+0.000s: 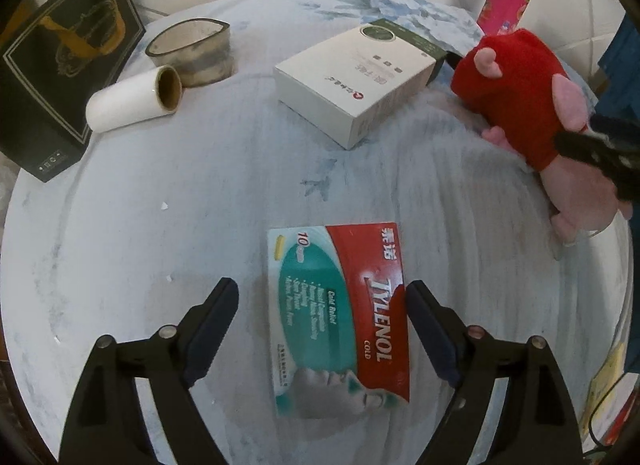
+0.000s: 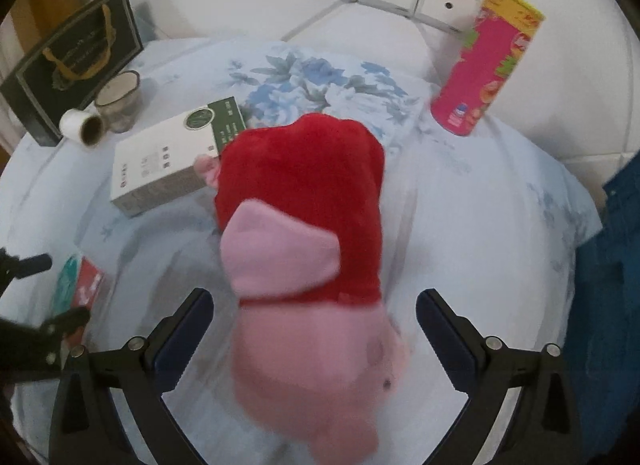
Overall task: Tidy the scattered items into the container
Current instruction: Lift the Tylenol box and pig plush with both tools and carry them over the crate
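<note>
The medicine box (image 1: 340, 321) lies flat on the table (image 1: 160, 233), between the spread fingers of our left gripper (image 1: 322, 293), lined up for a grab. Our right gripper (image 2: 314, 303), also spread, straddles the plush toy (image 2: 308, 245). The black gift bag (image 1: 60, 89), likely the container, stands at the table's far edge.

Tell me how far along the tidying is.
Nothing looks packed yet. In hand: the left gripper, jaws open, straddles the Tylenol box; the right gripper, also open, straddles the plush toy. Left: white box, paper roll, tape roll, pink can.
</note>
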`<state>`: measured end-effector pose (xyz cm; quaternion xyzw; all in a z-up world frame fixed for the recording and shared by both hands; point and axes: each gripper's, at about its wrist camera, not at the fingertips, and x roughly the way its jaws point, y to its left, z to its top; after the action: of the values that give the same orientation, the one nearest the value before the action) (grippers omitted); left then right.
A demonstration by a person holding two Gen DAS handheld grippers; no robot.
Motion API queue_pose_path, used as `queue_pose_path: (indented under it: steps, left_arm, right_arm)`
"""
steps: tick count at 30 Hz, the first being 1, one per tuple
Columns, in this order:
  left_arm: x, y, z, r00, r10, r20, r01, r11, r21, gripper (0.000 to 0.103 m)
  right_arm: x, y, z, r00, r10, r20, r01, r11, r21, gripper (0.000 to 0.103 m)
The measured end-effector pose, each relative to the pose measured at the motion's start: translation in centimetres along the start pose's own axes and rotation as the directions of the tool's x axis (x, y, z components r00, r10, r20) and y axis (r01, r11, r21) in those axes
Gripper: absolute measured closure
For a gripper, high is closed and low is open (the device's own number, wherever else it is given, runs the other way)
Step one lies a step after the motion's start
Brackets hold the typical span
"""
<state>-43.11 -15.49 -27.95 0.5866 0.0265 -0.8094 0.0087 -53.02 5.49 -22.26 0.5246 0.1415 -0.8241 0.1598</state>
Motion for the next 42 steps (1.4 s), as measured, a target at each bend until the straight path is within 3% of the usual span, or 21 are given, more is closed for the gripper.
queue_pose_path:
  steps: [2,4,5,6,15,22,30,37,42]
  left_arm:
    - [0.7,-0.3,0.0,1.000,0.017,-0.019,-0.017,1.000,0.004,0.031]
    - [1.0,-0.5,-0.1,0.999,0.032,-0.018,-0.032,0.999,0.005,0.031]
    - [1.0,-0.5,-0.1,0.999,0.032,-0.016,-0.032,0.999,0.004,0.032]
    - [0.8,-0.5,-0.1,1.000,0.028,-0.011,-0.028,1.000,0.004,0.032]
    - [-5.3,-1.2,-0.2,0.994,0.019,0.111,-0.022,1.000,0.021,0.032]
    - [-11.9,-2.2,-0.8,0.974,0.004,0.225,-0.015,0.999,0.045,0.032]
    - [-20.6,-4.9,-1.9,0.926,-0.068,0.372,0.020,0.991,0.132,0.032]
    - [-26.0,-9.3,-2.8,0.886,-0.155,0.436,0.058,0.972,0.228,0.032]
    - [-29.0,-13.7,-3.4,0.864,-0.209,0.457,0.090,0.959,0.268,0.032]
  right_arm:
    - [1.4,0.2,0.5,1.000,0.010,-0.005,-0.010,1.000,0.012,0.000]
    - [2.9,0.3,0.8,1.000,0.013,-0.025,-0.013,1.000,0.024,0.000]
    - [3.5,0.1,0.6,0.999,0.022,-0.041,-0.020,0.999,0.042,0.005]
    - [4.0,-0.1,0.4,0.998,0.032,-0.057,-0.029,0.998,0.064,0.024]
    - [-0.6,-1.0,-1.4,0.997,0.072,0.002,-0.072,0.991,0.117,0.028]
    - [-9.6,0.0,-2.8,0.992,0.066,0.111,-0.079,0.990,0.113,0.028]
    - [-21.6,0.8,-5.5,0.972,0.041,0.231,-0.074,0.988,0.133,0.028]
    - [-31.3,-1.2,-8.9,0.947,-0.081,0.312,0.019,0.980,0.197,0.028]
    - [-38.0,-4.9,-11.8,0.912,-0.144,0.384,0.045,0.965,0.257,0.028]
